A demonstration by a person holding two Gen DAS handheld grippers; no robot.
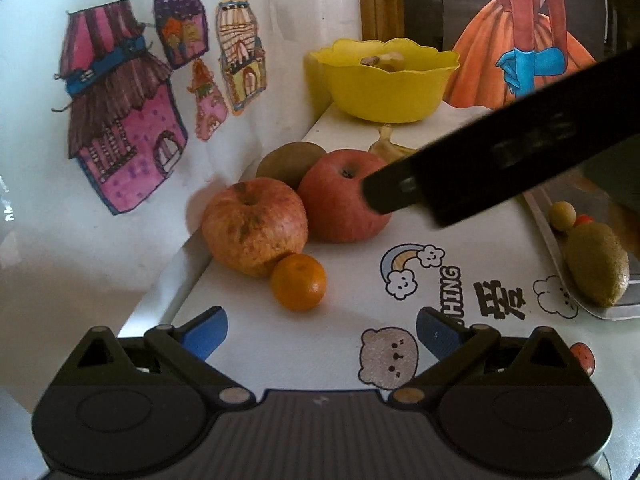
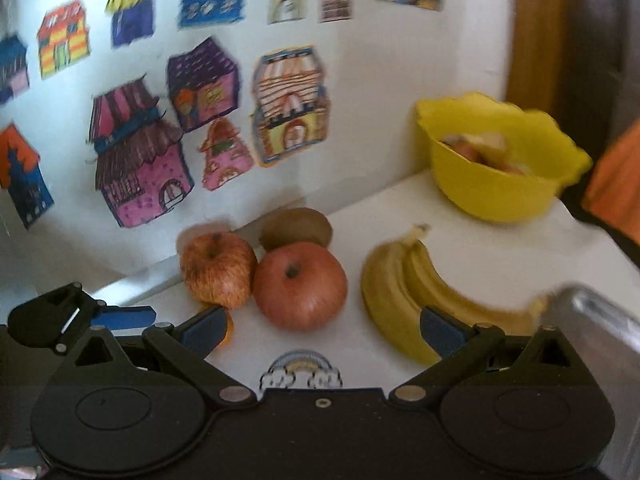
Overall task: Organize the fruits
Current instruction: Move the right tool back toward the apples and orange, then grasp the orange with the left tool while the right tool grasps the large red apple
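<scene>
On the white table, a blotchy apple (image 1: 254, 226) (image 2: 218, 268), a smooth red apple (image 1: 340, 196) (image 2: 300, 286) and a brown kiwi (image 1: 288, 162) (image 2: 296, 226) sit by the wall. A small orange (image 1: 298, 282) lies in front of the blotchy apple. Bananas (image 2: 416, 292) lie to the right, mostly hidden in the left wrist view (image 1: 390, 146). My left gripper (image 1: 320, 334) is open and empty, just short of the orange. My right gripper (image 2: 320, 330) is open and empty, in front of the red apple and bananas. Its black body (image 1: 500, 156) crosses the left view.
A yellow bowl (image 1: 384, 80) (image 2: 496, 160) with fruit pieces stands at the back right. A metal tray (image 1: 592, 304) (image 2: 600, 320) at the right holds a kiwi (image 1: 598, 268) and small fruits. The wall with house drawings (image 1: 120, 120) runs along the left.
</scene>
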